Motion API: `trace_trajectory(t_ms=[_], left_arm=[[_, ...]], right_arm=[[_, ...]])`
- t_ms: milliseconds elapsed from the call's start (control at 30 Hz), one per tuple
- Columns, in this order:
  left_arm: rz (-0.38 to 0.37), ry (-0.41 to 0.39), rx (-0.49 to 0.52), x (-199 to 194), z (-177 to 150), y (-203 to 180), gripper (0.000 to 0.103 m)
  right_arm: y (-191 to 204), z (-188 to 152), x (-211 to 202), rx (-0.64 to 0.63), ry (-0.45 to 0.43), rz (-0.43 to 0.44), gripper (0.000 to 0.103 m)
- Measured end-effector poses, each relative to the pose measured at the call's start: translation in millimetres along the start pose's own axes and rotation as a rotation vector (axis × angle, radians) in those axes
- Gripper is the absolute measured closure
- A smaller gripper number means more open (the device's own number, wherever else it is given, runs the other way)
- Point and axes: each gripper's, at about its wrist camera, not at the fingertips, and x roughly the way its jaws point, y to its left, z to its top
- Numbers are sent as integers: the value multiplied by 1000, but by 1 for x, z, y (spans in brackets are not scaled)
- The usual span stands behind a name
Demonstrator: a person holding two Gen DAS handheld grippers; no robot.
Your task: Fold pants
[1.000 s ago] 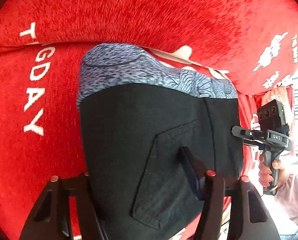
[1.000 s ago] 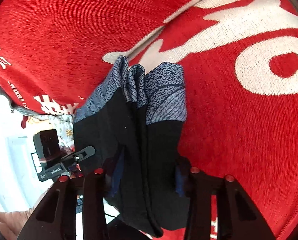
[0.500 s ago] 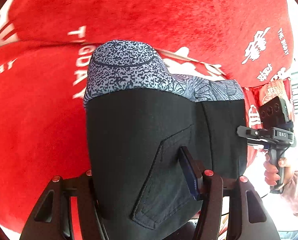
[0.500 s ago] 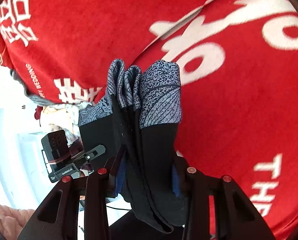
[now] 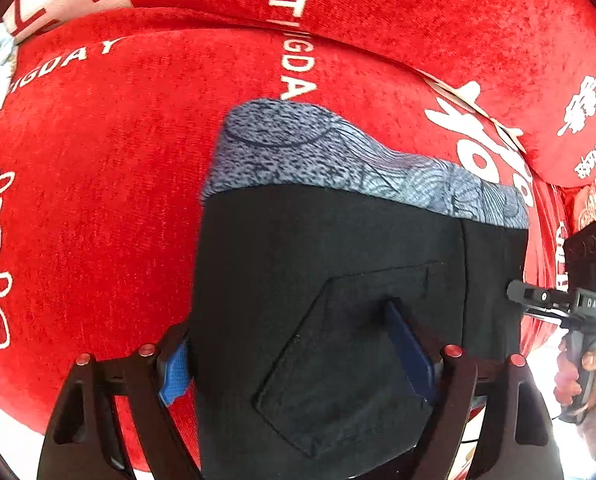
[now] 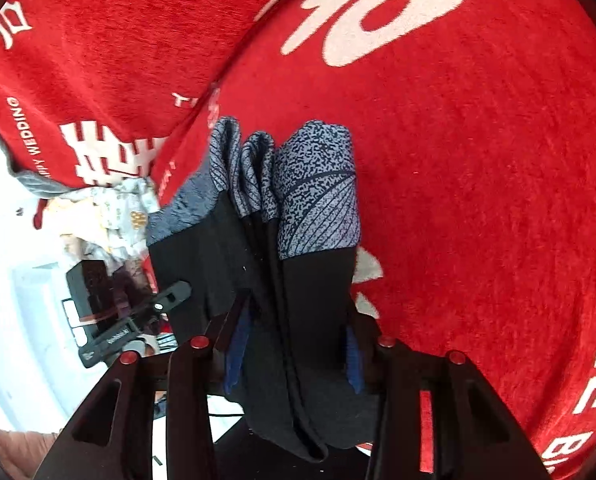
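The black pants [image 5: 337, 280] with a grey-blue patterned band hang folded, held up over the red blanket [image 5: 98, 160]. My left gripper [image 5: 294, 356] is shut on the pants near a back pocket. My right gripper [image 6: 294, 356] is shut on the bunched folded edge of the pants [image 6: 298, 260]. The right gripper also shows in the left wrist view [image 5: 537, 300] at the pants' right edge, and the left gripper shows in the right wrist view [image 6: 170, 296] at their left edge.
The red blanket [image 6: 477, 160] with white lettering covers the surface below and folds up behind. Crumpled light cloth [image 6: 114, 208] lies at the left past the blanket's edge. A hand [image 5: 577, 372] holds the right gripper's handle.
Both grippers have carried the pants sideways over the blanket; the lettering beneath has shifted. The grips on the pants are unchanged.
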Motion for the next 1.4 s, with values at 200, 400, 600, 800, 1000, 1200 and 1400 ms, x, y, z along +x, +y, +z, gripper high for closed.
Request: trace_trajectory(t_ms=[200, 400, 600, 800, 1000, 1200, 1400], left_arm=[[131, -112, -2, -40, 7, -5, 18], [308, -97, 0, -31, 15, 6, 18], [343, -119, -36, -10, 17, 27, 2], [331, -105, -10, -16, 21, 28, 2], [312, -114, 30, -39, 0, 4, 2], [286, -124, 70, -63, -26, -27, 2], [300, -160, 105, -93, -42, -49, 2]], right_arm=[[30, -5, -14, -93, -56, -269, 44], [73, -18, -35, -226, -155, -359, 76], [77, -24, 10, -265, -80, -415, 76], [65, -8, 18, -218, -108, -420, 76], [71, -22, 2, -198, -112, -430, 70], [84, -48, -9, -170, -111, -437, 49], [105, -73, -16, -161, -104, -448, 23]])
